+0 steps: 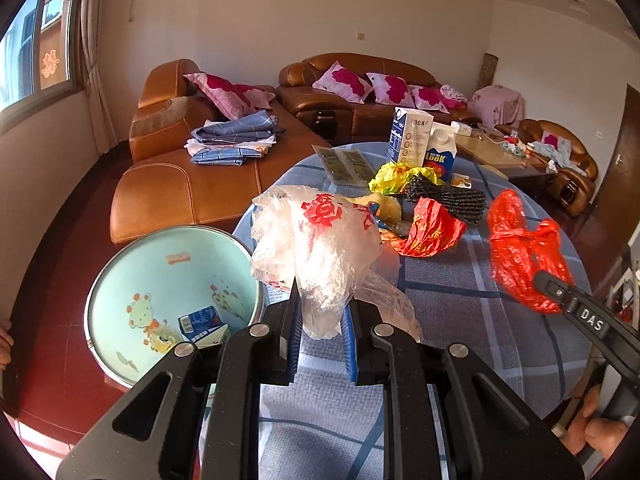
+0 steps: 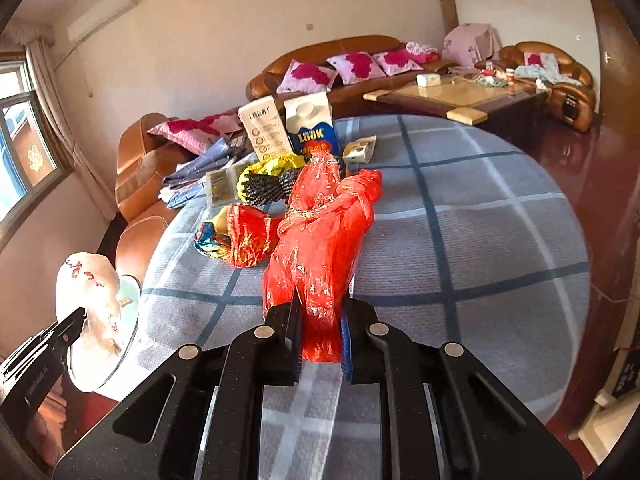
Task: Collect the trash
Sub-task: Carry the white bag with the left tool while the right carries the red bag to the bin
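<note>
The left gripper [image 1: 322, 336] has its jaws closed on a crumpled clear plastic bag with red print [image 1: 320, 248], with the pale-blue cartoon-printed basin [image 1: 132, 268] lying just down-left of them. The right gripper [image 2: 322, 344] has its jaws pinching a crinkled red plastic bag [image 2: 320, 232] above the counter [image 2: 480, 240], farther from the basin.

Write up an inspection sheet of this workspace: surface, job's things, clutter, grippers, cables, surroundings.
Surface: round table under a blue-grey checked cloth.
Job's things: clear plastic bag with red print; red plastic bag; pale blue basin beside the table, a small carton lying inside.
Clutter: red foil wrapper, yellow wrapper, black ribbed bundle, two upright cartons.
Grippers: left hand-held gripper shut on the clear plastic bag; right hand-held gripper shut on the red plastic bag.
Cables: nothing seen.
Surroundings: brown leather sofas with floral pillows, folded cloths, coffee table, window.
</note>
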A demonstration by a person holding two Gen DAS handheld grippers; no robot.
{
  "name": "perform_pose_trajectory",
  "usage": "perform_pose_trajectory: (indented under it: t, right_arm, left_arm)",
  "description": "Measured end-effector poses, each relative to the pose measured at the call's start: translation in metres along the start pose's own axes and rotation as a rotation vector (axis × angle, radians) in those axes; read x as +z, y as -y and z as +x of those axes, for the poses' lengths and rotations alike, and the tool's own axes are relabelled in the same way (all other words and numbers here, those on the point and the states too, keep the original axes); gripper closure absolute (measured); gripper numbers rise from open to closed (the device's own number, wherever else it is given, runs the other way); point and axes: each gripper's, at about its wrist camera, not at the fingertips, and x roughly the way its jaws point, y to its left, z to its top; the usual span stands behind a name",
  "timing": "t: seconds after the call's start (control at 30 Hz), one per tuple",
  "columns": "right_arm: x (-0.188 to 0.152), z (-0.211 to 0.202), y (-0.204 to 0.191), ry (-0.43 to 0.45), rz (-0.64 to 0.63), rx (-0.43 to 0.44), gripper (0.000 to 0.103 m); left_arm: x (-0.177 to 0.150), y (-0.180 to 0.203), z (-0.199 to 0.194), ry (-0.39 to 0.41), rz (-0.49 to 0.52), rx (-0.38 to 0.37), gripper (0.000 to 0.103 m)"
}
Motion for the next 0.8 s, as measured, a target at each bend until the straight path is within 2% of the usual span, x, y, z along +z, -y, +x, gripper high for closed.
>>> perform_pose_trajectory:
  t: [0.8]
  right_arm:
    - [-0.017,-0.041,-0.045,0.037,-0.109,0.066,0.088]
  left_arm:
    - [-0.011,-0.018,-0.035,0.034,-0.019,0.024,0.086]
